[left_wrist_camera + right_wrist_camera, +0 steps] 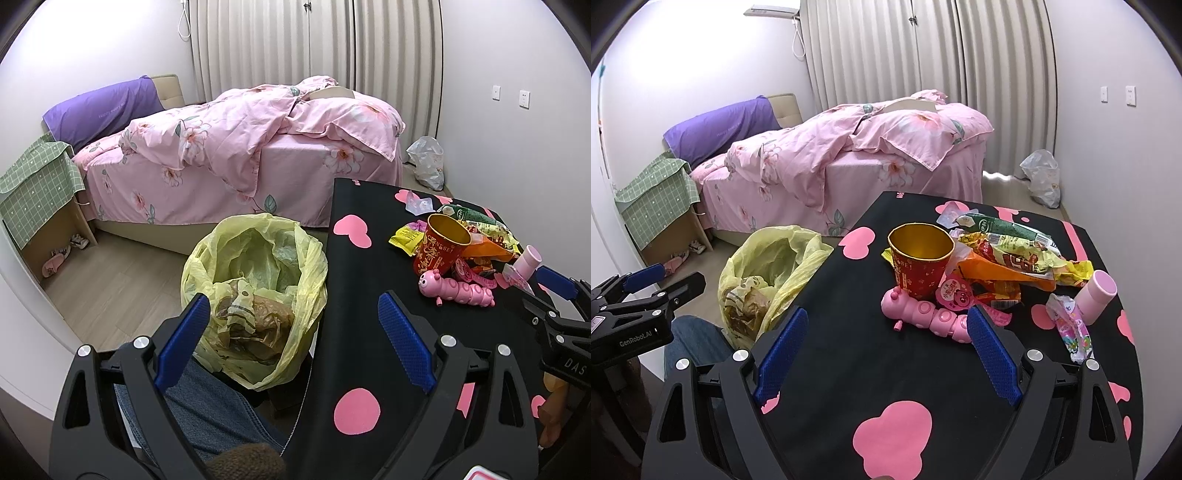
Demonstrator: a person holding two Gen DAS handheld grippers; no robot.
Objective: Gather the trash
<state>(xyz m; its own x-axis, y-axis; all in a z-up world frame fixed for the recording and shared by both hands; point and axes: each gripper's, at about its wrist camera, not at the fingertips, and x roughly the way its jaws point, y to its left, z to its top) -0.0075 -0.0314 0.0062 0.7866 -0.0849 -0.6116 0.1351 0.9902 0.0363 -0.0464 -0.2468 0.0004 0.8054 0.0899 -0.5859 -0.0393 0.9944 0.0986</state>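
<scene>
A yellow trash bag (258, 291) stands open on the floor left of the black table (351, 332), with brown wrappers inside; it also shows in the right wrist view (768, 273). On the table lie a red paper cup (919, 262), a heap of snack wrappers (1012, 254), a pink caterpillar toy (923, 314), a pink bottle (1095, 291) and a small candy wrapper (1071, 328). My left gripper (295, 339) is open and empty, above the bag's edge and the table's left side. My right gripper (886, 354) is open and empty, over the table just before the toy.
A bed with pink floral bedding (240, 147) stands behind. A nightstand under a green cloth (37, 192) is at the left. A clear plastic bag (428, 162) lies on the floor by the far wall. A person's jeans-clad leg (207, 413) is below the left gripper.
</scene>
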